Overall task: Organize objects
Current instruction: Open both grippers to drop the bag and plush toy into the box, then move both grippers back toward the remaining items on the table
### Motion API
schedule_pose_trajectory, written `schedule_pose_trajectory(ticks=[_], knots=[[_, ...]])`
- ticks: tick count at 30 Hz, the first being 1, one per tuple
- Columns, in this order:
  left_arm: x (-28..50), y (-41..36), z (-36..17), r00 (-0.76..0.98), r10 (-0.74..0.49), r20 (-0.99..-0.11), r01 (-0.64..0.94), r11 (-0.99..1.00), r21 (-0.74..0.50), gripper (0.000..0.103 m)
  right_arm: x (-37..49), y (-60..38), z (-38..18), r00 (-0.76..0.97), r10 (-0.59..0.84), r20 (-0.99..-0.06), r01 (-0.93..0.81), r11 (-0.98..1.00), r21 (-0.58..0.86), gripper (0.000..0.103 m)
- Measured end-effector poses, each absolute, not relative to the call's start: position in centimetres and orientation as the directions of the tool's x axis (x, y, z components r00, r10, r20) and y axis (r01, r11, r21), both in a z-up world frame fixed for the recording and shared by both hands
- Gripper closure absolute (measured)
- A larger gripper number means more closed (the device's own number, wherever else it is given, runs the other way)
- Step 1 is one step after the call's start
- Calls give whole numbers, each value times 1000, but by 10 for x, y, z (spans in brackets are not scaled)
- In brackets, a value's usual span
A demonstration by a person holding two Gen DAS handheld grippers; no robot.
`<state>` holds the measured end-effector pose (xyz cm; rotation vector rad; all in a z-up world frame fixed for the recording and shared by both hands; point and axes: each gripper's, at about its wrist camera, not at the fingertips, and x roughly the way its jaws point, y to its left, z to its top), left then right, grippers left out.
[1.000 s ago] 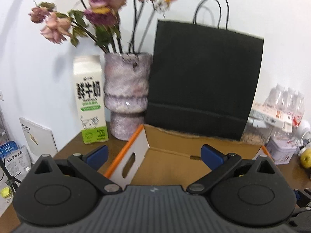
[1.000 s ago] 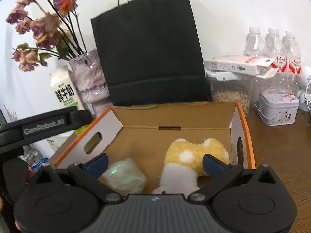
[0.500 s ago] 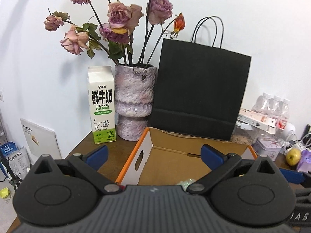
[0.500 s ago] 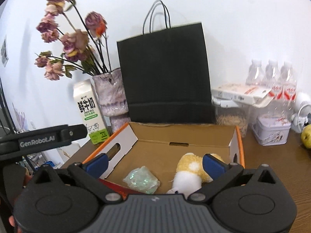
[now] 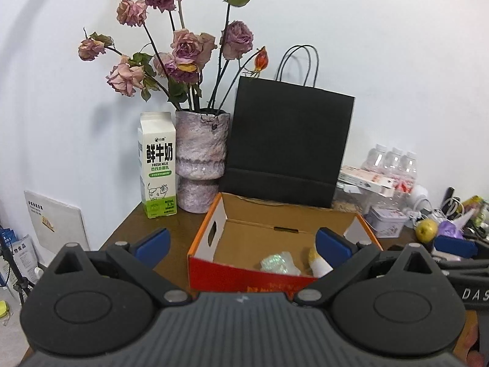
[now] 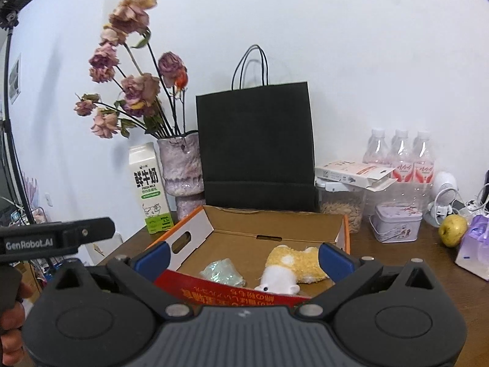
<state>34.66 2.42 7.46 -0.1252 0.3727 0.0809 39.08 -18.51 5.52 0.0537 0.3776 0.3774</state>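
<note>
Ahead, the plush toy lies boxed between the empty right claw's spread fingers.

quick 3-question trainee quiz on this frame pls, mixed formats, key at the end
1. True or false: the cardboard box holds a plush toy and a shiny wrapped packet.
2. What stands directly left of the vase?
A. milk carton
B. black paper bag
C. apple
3. Fill in: the left gripper and the right gripper are both ____, holding nothing.

Key
1. True
2. A
3. open
</note>
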Motion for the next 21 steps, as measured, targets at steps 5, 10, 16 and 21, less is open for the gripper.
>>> schedule_pose_trajectory(ticks=[5,10,16,21], knots=[[319,26,76,936,27,-352,-71,991,-115,0,360,-189,62,868,374,-326,-358,927,111,0],[291,27,79,944,9,-331,-46,994,-102,0,330,-190,65,873,378,-308,-364,926,105,0],[263,22,80,949,-15,-315,-7,998,-68,0,298,-192,59,876,375,-303,-358,927,110,0],[240,19,80,954,-22,-299,7,999,-52,0,273,-196,59,882,368,-295,-352,930,107,0]])
